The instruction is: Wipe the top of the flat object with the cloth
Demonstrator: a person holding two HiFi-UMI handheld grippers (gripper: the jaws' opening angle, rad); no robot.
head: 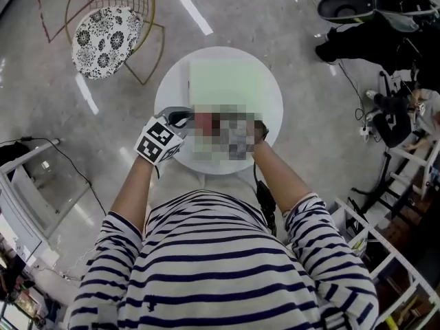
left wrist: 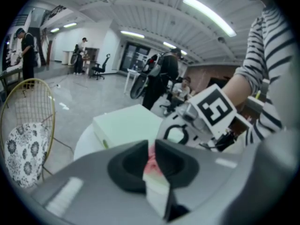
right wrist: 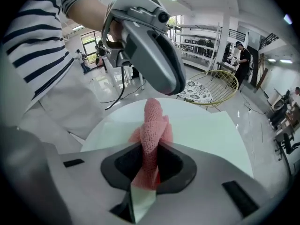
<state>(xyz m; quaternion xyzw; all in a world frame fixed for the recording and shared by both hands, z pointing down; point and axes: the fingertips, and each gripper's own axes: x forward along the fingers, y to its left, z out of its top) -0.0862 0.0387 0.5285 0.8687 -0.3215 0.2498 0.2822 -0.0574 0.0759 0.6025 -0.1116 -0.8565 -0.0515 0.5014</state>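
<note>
A pale green flat box point(head: 227, 81) lies on a round white table point(head: 170, 88). My right gripper point(right wrist: 151, 156) is shut on a pink knitted cloth point(right wrist: 152, 125), which sticks out beyond its jaws over the table's near side, short of the box point(right wrist: 211, 135). In the head view a blur patch covers most of that gripper, and only a bit of the cloth point(head: 204, 121) shows. My left gripper point(head: 182, 117) sits close beside the cloth, jaws shut. A sliver of pink point(left wrist: 151, 161) shows in their slit; I cannot tell whether it is pinched. The right gripper's marker cube point(left wrist: 213, 111) is just beyond.
A gold wire chair with a patterned cushion point(head: 106, 33) stands left of the table. Dark equipment and a scooter point(head: 364, 9) are at the far right, white shelving point(head: 395, 253) at the near right. Cables run across the floor. People stand far off in the room point(left wrist: 26, 55).
</note>
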